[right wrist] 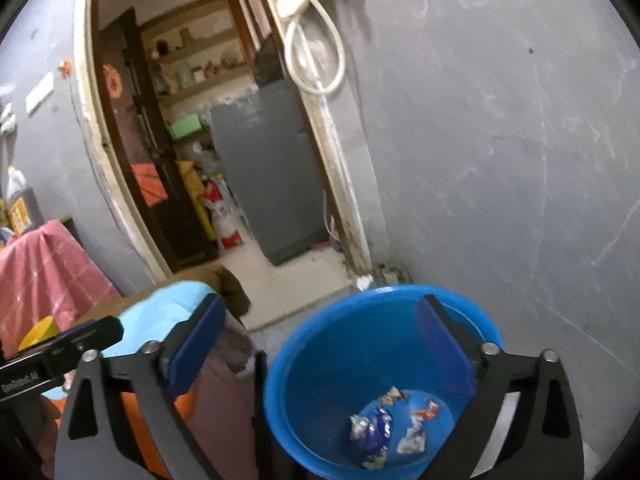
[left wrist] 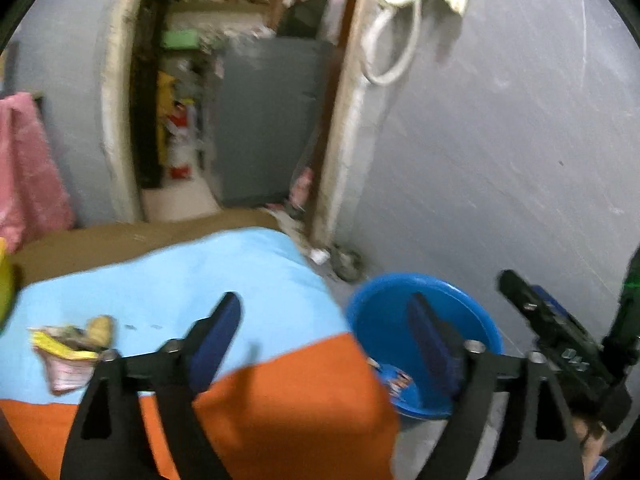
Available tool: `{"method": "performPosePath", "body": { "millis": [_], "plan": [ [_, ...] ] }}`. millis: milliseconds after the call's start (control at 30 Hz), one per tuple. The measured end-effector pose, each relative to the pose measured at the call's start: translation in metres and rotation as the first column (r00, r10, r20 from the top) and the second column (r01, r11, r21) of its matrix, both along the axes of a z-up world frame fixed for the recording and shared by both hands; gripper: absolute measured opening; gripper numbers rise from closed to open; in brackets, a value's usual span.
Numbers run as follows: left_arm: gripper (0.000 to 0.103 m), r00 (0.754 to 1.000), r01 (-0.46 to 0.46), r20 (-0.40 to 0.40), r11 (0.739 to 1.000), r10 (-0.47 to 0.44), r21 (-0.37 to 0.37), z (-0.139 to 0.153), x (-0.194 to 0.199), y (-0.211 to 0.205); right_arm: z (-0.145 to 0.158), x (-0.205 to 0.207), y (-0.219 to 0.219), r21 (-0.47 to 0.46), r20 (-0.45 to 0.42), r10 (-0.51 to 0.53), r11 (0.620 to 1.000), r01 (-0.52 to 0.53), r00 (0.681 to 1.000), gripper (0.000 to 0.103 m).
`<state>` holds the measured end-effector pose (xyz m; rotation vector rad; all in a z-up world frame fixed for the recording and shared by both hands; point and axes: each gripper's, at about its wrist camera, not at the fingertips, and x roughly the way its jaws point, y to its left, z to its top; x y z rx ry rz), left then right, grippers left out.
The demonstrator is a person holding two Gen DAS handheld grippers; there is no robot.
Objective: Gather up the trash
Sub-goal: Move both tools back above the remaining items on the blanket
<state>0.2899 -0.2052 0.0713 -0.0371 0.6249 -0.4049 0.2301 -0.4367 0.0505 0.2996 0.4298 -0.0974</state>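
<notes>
Remaining trash: a crumpled yellow and pink wrapper (left wrist: pixel 70 354) lying on the light-blue part of the cloth-covered surface (left wrist: pixel 248 280), off to the left of the left gripper (left wrist: pixel 324 340) and apart from it. Probably very light, thin and crinkly, likely slick film that springs back and slides if pinched at a flat edge; best taken across the bunched middle, where folds give the pads something to bite. No fragility to worry about, only a risk of pushing it along the cloth. Left jaws spread wide, nothing between them. Right gripper (right wrist: pixel 324 344) poised over the blue bucket (right wrist: pixel 320 320) on the floor beside the surface, jaws at full spread and empty; several crumpled wrappers (right wrist: pixel 394 426) already at the bucket's bottom
</notes>
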Motion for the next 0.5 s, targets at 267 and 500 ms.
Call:
{"method": "performPosePath", "body": {
  "millis": [267, 500],
  "plan": [
    [0.101, 0.966, -0.183, 0.18, 0.983, 0.186, -0.033, 0.024, -0.032, 0.074, 0.028, -0.015, 0.055, -0.079, 0.221, 0.109, 0.992, -0.094, 0.969, 0.103],
    [0.101, 0.912, -0.299, 0.272, 0.951, 0.308, -0.074, 0.037, -0.053, 0.129, 0.043, -0.024, 0.111, -0.171, 0.369, 0.209, 0.973, -0.155, 0.906, 0.103]
  ]
}}
